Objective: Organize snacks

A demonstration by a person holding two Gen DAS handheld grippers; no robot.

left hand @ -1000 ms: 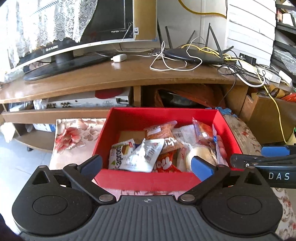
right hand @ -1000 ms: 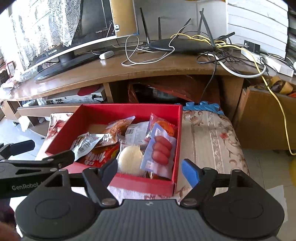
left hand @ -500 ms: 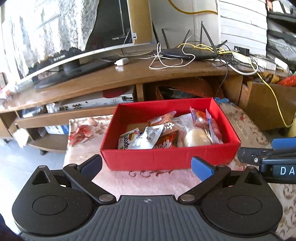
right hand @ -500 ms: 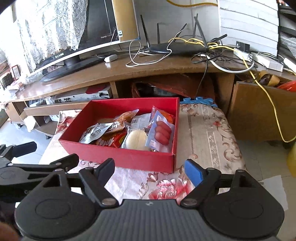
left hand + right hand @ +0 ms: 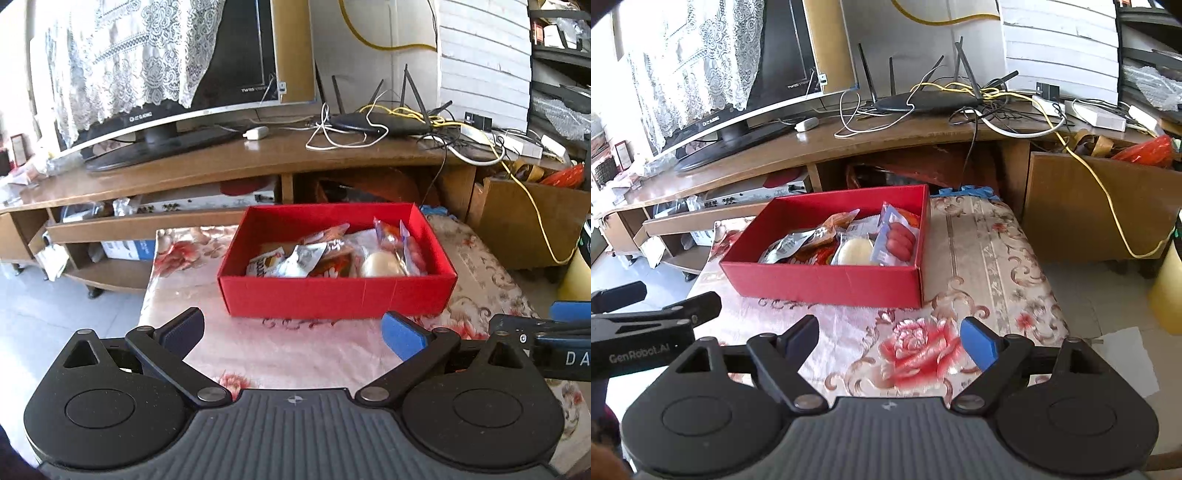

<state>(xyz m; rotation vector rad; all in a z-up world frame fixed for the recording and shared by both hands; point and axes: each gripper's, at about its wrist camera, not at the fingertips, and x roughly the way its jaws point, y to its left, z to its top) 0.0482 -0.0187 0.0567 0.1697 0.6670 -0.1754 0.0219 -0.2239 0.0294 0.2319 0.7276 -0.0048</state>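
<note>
A red box sits on a floral tablecloth and holds several snack packs. Among them are a sausage pack, a round pale bun and a silver packet. My left gripper hovers in front of the box's near wall, open and empty. My right gripper hangs over the cloth off the box's near right corner, open with nothing between its fingers. Each gripper shows at the edge of the other's view.
Behind the table runs a low wooden TV stand with a monitor, a router and tangled cables. A wooden cabinet stands at the right, with a yellow cable hanging over it. Tiled floor lies at the left.
Both grippers have drawn back from the box, which now looks smaller and farther. The right jaws stand a little wider than a second ago.
</note>
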